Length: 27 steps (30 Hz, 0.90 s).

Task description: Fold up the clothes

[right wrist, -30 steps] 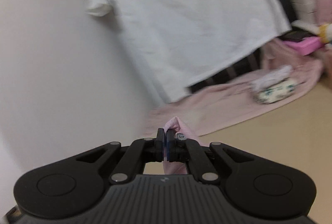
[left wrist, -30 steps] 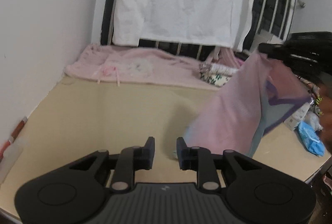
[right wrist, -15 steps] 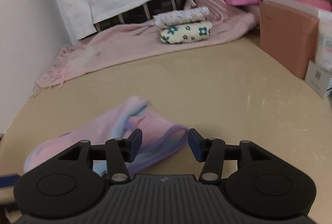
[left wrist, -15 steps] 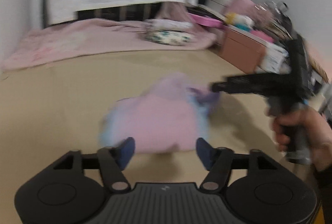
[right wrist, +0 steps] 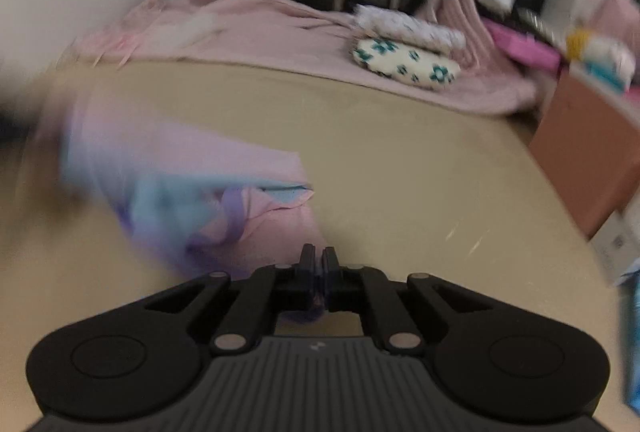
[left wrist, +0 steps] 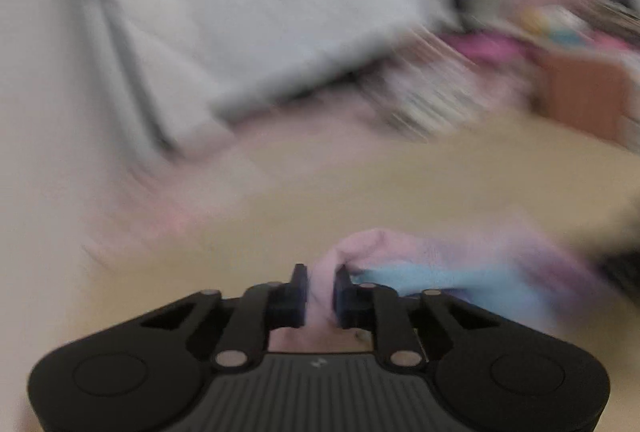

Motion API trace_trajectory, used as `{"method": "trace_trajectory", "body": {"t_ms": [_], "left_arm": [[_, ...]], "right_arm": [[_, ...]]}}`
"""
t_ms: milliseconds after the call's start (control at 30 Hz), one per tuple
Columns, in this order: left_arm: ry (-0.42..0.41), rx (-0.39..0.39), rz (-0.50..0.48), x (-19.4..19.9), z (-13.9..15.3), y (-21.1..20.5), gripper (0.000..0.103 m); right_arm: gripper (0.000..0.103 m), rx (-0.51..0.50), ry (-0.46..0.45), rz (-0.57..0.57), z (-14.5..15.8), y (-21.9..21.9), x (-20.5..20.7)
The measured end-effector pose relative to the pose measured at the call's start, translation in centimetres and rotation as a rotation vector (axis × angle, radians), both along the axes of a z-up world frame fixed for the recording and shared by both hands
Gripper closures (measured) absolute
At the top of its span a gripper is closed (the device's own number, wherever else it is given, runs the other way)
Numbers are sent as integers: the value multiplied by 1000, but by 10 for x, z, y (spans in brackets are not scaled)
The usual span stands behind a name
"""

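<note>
While both grippers pinch the pink garment (right wrist: 208,167), nothing is boxed.

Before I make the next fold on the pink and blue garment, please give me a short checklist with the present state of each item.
1. Left gripper on fabric: ok, its jaws are closing with a bunch of the pink and blue garment between them.
2. Right gripper on fabric: ok, shut on a garment edge.
3. Garment spread flat: not ok, it lies crumpled on the beige surface.
4. Free surface beside the garment: ok.
5. Which garment edges are held: cannot tell, motion blur.
</note>
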State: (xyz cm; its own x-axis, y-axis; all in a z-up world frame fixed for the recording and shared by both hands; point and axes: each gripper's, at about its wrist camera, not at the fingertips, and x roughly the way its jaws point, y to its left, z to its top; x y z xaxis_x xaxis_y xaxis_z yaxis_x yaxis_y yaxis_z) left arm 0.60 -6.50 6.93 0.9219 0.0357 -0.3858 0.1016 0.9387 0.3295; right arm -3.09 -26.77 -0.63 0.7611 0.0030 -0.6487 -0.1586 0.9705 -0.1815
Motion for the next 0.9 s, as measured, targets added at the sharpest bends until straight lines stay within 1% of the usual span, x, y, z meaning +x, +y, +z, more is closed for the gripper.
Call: {"method": "trace_trajectory", "body": {"t_ms": [67,100,133,167,200,233,267,300,333,367,400,467,500,533,567,600,633,700,733,767,800,833,867,900], "left_arm": [[-110,-54,96,20,24,21,96],[-154,-85,135,28,36,31,92],[-132,-142,125,28,44,39,87],[-106,-213,103,22,48,48,87],[-80,-280,81,14,51,58,79],[-48,-329,56,1,49,66,61],[-17,-374,31,-13,45,74,53],[10,-401,2,-27,37,79,43],[51,-420,-10,-39,26,83,42],[108,-419,-10,-46,14,85,42],[163,-416,-9,-53,2,86,42],[249,-384,4,-62,-22,86,43],[269,-380,17,-65,-30,87,44],[288,-378,28,-69,-37,87,45],[305,-389,23,-70,-38,87,46],[322,-400,18,-72,-39,87,46],[336,-409,8,-73,-40,85,46],[338,-379,-51,-71,-37,68,45],[340,-354,-73,-68,-36,58,44],[337,-319,-78,-63,-35,44,44],[330,-255,-77,-57,-36,25,43],[317,-165,-59,-49,-40,9,43],[308,-72,-20,-43,-47,-2,44],[298,22,18,-38,-54,-12,58]], "right_arm": [[99,-41,0,67,-1,26,-19],[99,-62,0,100,-1,40,-29],[99,-51,14,149,-1,51,-37],[99,-23,37,192,2,59,-43],[95,22,39,204,9,60,-47],[94,67,40,215,16,61,-51],[93,114,11,211,25,58,-55],[83,160,-18,205,34,54,-58],[59,207,-48,199,42,50,-62],[45,258,-50,214,47,50,-60],[30,292,-30,235,44,56,-52],[31,357,10,277,39,68,-36],[36,330,32,277,31,77,-25],[62,300,53,277,22,86,-14],[85,278,59,228,16,87,-6],[96,257,64,176,10,87,1],[96,338,73,142,15,76,1],[96,557,60,127,29,40,-10],[96,610,49,95,33,26,-15],[96,639,50,60,33,13,-19],[96,662,62,31,32,3,-22],[96,668,67,20,30,-3,-26],[96,673,72,9,28,-8,-31],[96,667,61,-10,28,-11,-35]]}}
